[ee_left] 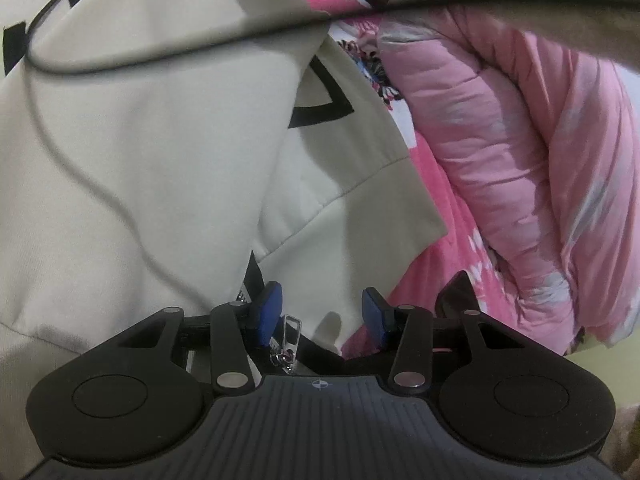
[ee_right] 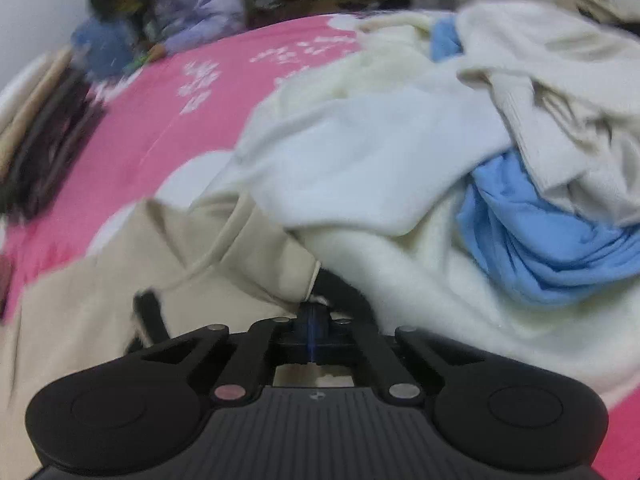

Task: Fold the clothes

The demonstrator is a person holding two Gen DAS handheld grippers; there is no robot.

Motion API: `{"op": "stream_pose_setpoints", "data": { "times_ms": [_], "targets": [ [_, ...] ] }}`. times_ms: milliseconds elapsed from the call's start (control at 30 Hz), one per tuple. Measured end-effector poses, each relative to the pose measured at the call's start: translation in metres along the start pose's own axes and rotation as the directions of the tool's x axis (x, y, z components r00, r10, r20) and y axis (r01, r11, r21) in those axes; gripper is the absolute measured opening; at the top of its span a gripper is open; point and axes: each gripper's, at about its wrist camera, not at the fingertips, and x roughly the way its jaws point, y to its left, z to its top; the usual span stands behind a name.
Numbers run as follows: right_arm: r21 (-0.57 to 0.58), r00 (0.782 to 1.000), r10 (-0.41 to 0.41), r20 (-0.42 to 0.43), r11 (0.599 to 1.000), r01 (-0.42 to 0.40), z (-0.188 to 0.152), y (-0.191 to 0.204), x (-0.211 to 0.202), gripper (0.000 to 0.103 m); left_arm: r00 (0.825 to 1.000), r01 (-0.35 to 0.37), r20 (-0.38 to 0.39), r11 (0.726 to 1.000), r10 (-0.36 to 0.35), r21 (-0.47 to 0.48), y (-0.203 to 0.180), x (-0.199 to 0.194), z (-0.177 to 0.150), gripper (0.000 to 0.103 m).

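Note:
A cream jacket [ee_left: 160,152] with black markings lies spread on the pink bed sheet [ee_left: 424,280]. My left gripper [ee_left: 322,314] hovers low over the jacket's hem. Its blue pads [ee_left: 268,312] stand apart, with a metal zipper pull [ee_left: 291,336] and cream cloth between them; I see no pinch. In the right wrist view the same cream jacket [ee_right: 120,280] lies at the lower left. My right gripper [ee_right: 314,316] has its pads together on a folded edge of that jacket [ee_right: 308,280].
A pink quilt [ee_left: 520,160] is bunched to the right of the jacket. A pile of white and blue clothes [ee_right: 480,180] fills the right of the bed. Dark folded items [ee_right: 44,152] lie at the left edge. A person [ee_right: 180,8] sits beyond the bed. A black cable [ee_left: 120,68] crosses the left view.

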Motion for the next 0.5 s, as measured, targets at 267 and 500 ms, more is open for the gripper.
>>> {"op": "stream_pose_setpoints", "data": {
  "times_ms": [267,500],
  "targets": [
    [0.084,0.984,0.066,0.164,0.993,-0.081,-0.014,-0.041,-0.153,0.016,1.0,-0.007,-0.028,0.996,0.004,-0.094,0.0,0.0,0.011,0.047],
    [-0.178,0.991,0.078,0.112,0.982,-0.057,-0.036,-0.006,-0.206,0.016,0.995,-0.052,0.079,0.994,0.06,-0.099,-0.019,-0.023,-0.001,0.052]
  ]
}}
